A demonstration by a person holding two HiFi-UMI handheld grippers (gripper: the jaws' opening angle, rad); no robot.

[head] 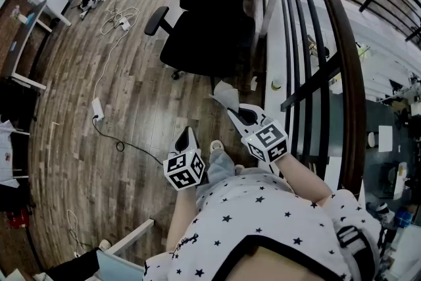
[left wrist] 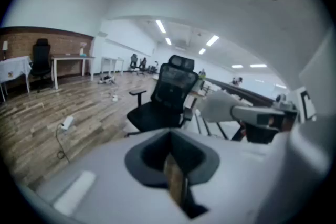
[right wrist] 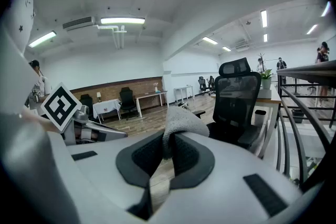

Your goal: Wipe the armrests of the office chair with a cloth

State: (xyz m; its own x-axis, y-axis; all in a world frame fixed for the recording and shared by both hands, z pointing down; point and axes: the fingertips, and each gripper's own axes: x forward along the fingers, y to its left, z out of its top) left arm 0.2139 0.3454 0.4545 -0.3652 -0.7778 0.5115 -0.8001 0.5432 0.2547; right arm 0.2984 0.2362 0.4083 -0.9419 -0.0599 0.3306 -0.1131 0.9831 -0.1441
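The right tongs (head: 231, 112) are clenching a cloth (head: 224, 95), whose free end is pointing far-left toward the chair (head: 210, 23), well apart. The left tongs (head: 188, 133) are hanging closed and empty, nearer.

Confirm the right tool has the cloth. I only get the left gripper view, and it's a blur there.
Observer: Yes. Right gripper view shows the right tool shut on the cloth.
Operator: Cloth on an armrest yet?
Observer: No. Head view has the cloth short of the office chair; the armrest in view is bare.
Operator: Where's the left tool against the right?
Observer: Head view puts the left tool beside the right one, slightly nearer the person.
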